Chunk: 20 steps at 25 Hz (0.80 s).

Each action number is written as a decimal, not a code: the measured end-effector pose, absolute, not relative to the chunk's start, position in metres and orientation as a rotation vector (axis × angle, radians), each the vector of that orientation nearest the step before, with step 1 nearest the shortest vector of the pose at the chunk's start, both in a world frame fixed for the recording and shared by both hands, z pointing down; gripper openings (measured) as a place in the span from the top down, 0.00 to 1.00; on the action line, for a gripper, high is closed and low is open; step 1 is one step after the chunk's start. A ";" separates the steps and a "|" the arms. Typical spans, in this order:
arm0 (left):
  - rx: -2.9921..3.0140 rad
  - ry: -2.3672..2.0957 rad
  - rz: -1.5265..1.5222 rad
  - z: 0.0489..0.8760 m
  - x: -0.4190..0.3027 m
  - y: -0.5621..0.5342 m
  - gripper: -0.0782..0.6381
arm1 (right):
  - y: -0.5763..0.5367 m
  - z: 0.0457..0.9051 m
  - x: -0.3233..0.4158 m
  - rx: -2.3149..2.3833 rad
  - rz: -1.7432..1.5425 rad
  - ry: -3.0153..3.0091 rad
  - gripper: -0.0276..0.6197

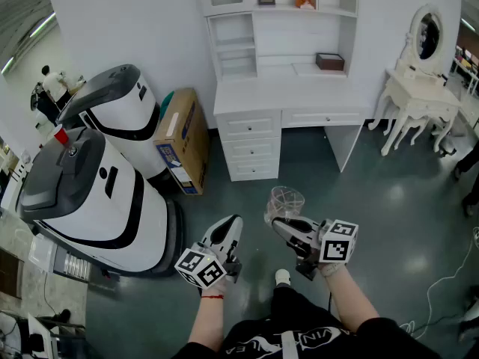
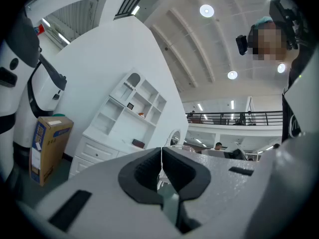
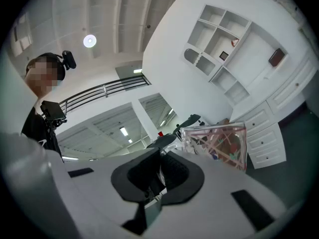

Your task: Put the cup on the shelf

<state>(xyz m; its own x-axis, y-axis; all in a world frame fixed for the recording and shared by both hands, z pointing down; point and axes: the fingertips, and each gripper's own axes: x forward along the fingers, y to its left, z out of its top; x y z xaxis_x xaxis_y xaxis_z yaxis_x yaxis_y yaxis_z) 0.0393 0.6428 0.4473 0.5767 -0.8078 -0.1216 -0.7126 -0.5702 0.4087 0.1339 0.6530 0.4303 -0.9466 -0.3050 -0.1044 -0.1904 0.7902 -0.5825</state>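
Note:
A clear plastic cup (image 1: 285,200) with coloured line patterns hangs over the dark floor, and my right gripper (image 1: 278,221) is shut on its wall. In the right gripper view the cup (image 3: 219,144) juts out past the pinched jaws of the right gripper (image 3: 160,157). My left gripper (image 1: 230,229) is beside it at the left, shut, with nothing between its jaws; the left gripper view shows its pads (image 2: 149,171) pressed together. The white desk with shelves (image 1: 278,51) stands ahead against the wall, also seen as the shelves (image 2: 134,103) and the shelves (image 3: 224,49).
Two large white and grey machines (image 1: 97,193) fill the left side. A cardboard box (image 1: 182,140) leans by the desk. A white vanity table with an oval mirror (image 1: 419,88) stands at the right. A small brown box (image 1: 329,61) sits on the desk. A cable (image 1: 441,283) lies on the floor.

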 end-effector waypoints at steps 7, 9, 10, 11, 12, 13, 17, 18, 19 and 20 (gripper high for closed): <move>2.482 -1.263 -0.432 0.449 0.044 0.556 0.88 | 0.568 0.438 0.136 -0.360 -0.895 2.812 0.94; 2.475 -1.265 -0.439 0.450 0.047 0.533 0.88 | 0.546 0.441 0.138 -0.353 -0.903 2.818 0.94; 2.474 -1.266 -0.442 0.451 0.048 0.522 0.88 | 0.535 0.442 0.140 -0.349 -0.905 2.822 0.94; 2.474 -1.268 -0.443 0.451 0.050 0.511 0.88 | 0.524 0.442 0.142 -0.345 -0.906 2.826 0.94; 2.474 -1.272 -0.443 0.450 0.052 0.500 0.88 | 0.514 0.442 0.143 -0.339 -0.905 2.830 0.94; 2.474 -1.277 -0.444 0.449 0.053 0.489 0.88 | 0.503 0.442 0.144 -0.332 -0.904 2.833 0.94; 2.474 -1.294 -0.450 0.445 0.057 0.448 0.88 | 0.463 0.438 0.148 -0.310 -0.890 2.840 0.94; 2.472 -1.299 -0.452 0.445 0.058 0.439 0.88 | 0.454 0.437 0.149 -0.300 -0.887 2.839 0.94; 2.470 -1.304 -0.457 0.445 0.059 0.430 0.88 | 0.447 0.435 0.149 -0.288 -0.884 2.835 0.94; 2.468 -1.307 -0.461 0.446 0.060 0.423 0.88 | 0.439 0.434 0.149 -0.275 -0.881 2.832 0.94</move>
<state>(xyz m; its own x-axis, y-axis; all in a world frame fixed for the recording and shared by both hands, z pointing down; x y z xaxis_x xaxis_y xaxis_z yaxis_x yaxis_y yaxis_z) 0.0601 0.4226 0.4457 0.5317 -0.8359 -0.1362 -0.7362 -0.5357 0.4135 0.1491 0.4394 0.4343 -0.9698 -0.2224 -0.1003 -0.1262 0.8091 -0.5740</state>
